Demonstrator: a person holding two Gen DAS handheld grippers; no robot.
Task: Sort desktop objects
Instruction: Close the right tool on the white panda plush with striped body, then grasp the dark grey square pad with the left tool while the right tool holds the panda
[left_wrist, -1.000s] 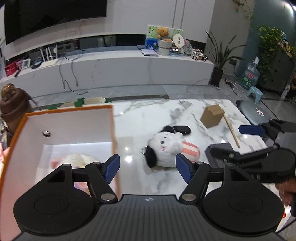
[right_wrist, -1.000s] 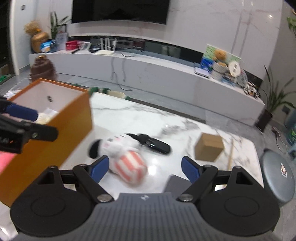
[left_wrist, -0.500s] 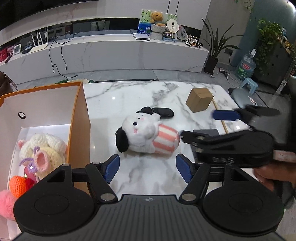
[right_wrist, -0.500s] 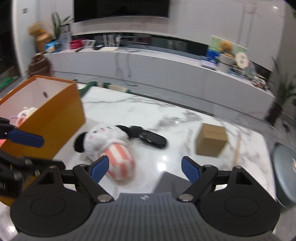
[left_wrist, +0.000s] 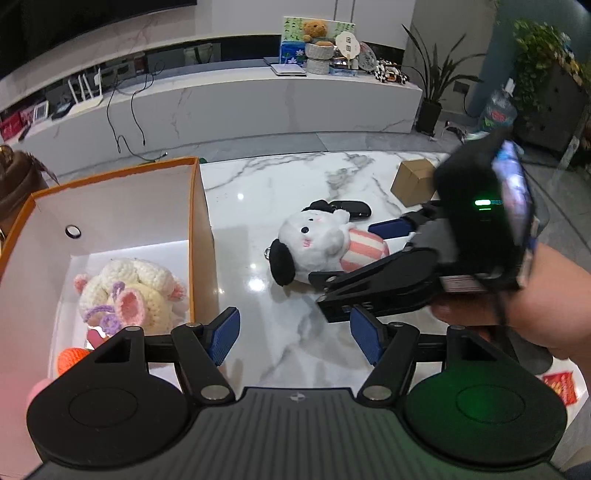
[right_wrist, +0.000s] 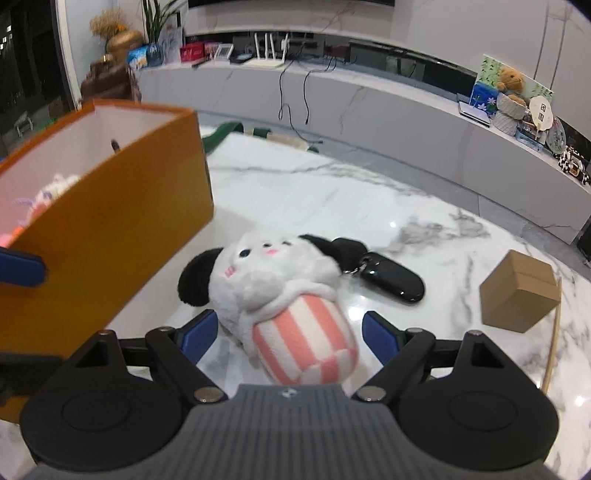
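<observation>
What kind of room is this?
Most likely a home living room: a large television hangs above a long marble media console, with a teddy bear and a potted plant.

My left gripper (left_wrist: 293, 334) points steeply down, its jaws spread wide with nothing between the blue pads (left_wrist: 223, 334). In its own camera my right gripper (left_wrist: 354, 258) reaches in from three o'clock toward nine o'clock, lying above and ahead of the left one; my right hand (left_wrist: 524, 295) wraps its handle at the three o'clock edge, and a green light glows on its body. From the right wrist camera, my right gripper (right_wrist: 282, 334) also tilts steeply down, jaws wide apart, the pads (right_wrist: 380, 336) pressing on nothing. One blue fingertip of my left gripper (right_wrist: 20, 266) shows at the nine o'clock edge there.
</observation>
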